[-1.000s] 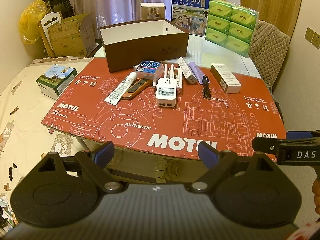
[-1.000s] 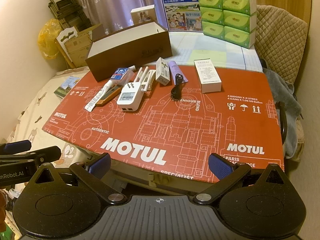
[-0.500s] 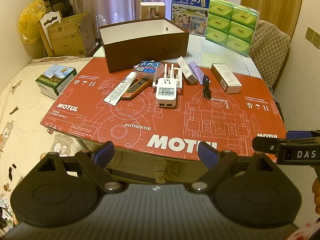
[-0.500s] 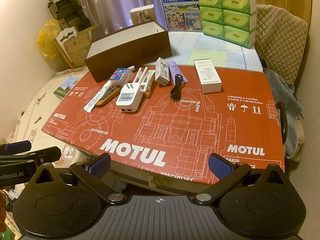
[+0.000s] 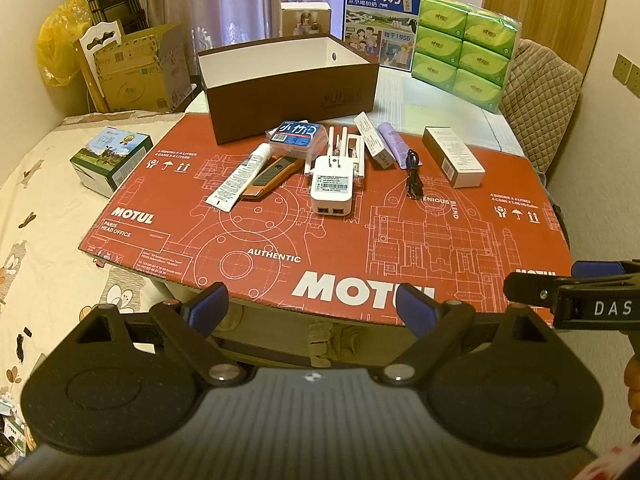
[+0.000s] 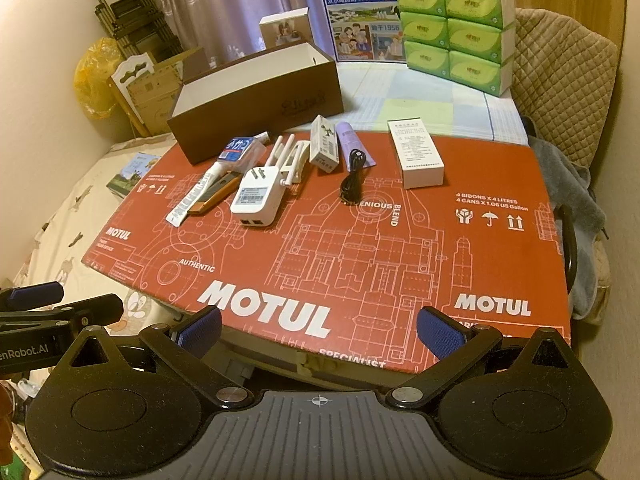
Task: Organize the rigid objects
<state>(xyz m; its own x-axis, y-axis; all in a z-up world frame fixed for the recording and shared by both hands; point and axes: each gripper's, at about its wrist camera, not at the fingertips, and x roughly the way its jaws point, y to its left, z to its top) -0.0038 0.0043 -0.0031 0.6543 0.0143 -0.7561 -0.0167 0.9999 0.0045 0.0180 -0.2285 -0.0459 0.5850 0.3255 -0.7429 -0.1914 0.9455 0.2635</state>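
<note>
Left wrist view: nothing has moved in the last second. Your left gripper [image 5: 310,304] and right gripper [image 6: 318,326] both hover spread wide and empty at the near edge; router [image 5: 332,186] and the other items lie before the empty brown box [image 5: 288,92]. Sorting not begun.

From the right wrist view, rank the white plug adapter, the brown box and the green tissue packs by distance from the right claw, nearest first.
1. White plug adapter, on the red mat, left of centre from the right claw.
2. Brown box, behind it at the mat's far edge.
3. Green tissue packs, far right, at the back.
</note>
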